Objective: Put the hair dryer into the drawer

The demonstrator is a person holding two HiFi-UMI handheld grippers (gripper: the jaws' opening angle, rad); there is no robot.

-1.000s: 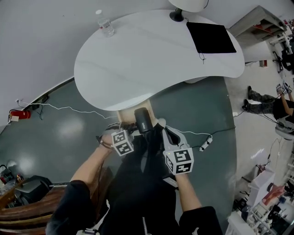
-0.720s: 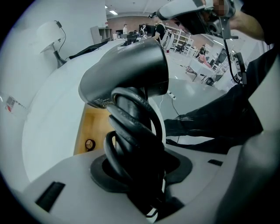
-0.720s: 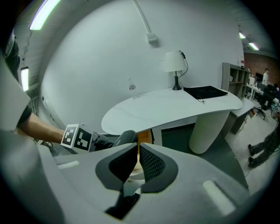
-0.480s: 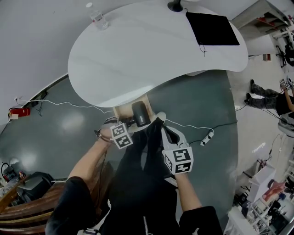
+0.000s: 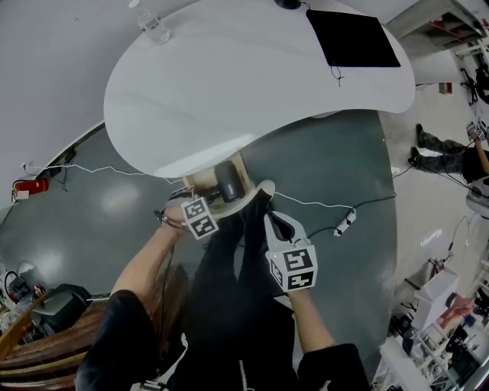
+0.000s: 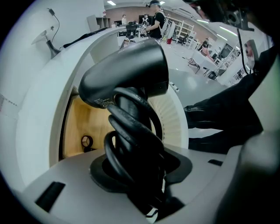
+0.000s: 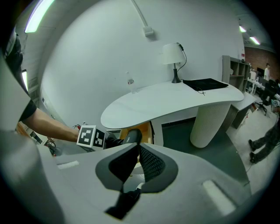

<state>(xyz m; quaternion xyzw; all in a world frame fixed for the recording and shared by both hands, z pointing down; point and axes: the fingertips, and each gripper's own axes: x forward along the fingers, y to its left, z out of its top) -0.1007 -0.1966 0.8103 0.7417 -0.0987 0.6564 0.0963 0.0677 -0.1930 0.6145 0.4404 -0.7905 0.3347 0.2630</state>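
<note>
The black hair dryer (image 5: 228,182) hangs nozzle-up over the open wooden drawer (image 5: 200,183) under the white table's near edge. My left gripper (image 5: 199,218) points down and is shut on its handle, which has the black cord wound round it (image 6: 131,131). In the left gripper view the dryer's body (image 6: 124,76) fills the middle, with the drawer's wooden inside (image 6: 87,118) beneath it. My right gripper (image 5: 263,221) is held just right of the dryer, jaws shut, nothing seen between the pads (image 7: 148,164). From it I see the dryer (image 7: 131,136) and the left marker cube (image 7: 92,136).
A white curved table (image 5: 252,76) carries a water bottle (image 5: 149,21) and a black mat (image 5: 355,38). A small black ring (image 6: 86,141) lies in the drawer. A white cable and power strip (image 5: 344,224) lie on the floor at right. Wooden furniture (image 5: 46,344) stands at lower left.
My left gripper has sunk with the hair dryer, bringing it closer over the open drawer under the table edge. The right gripper has come down a little beside it.
</note>
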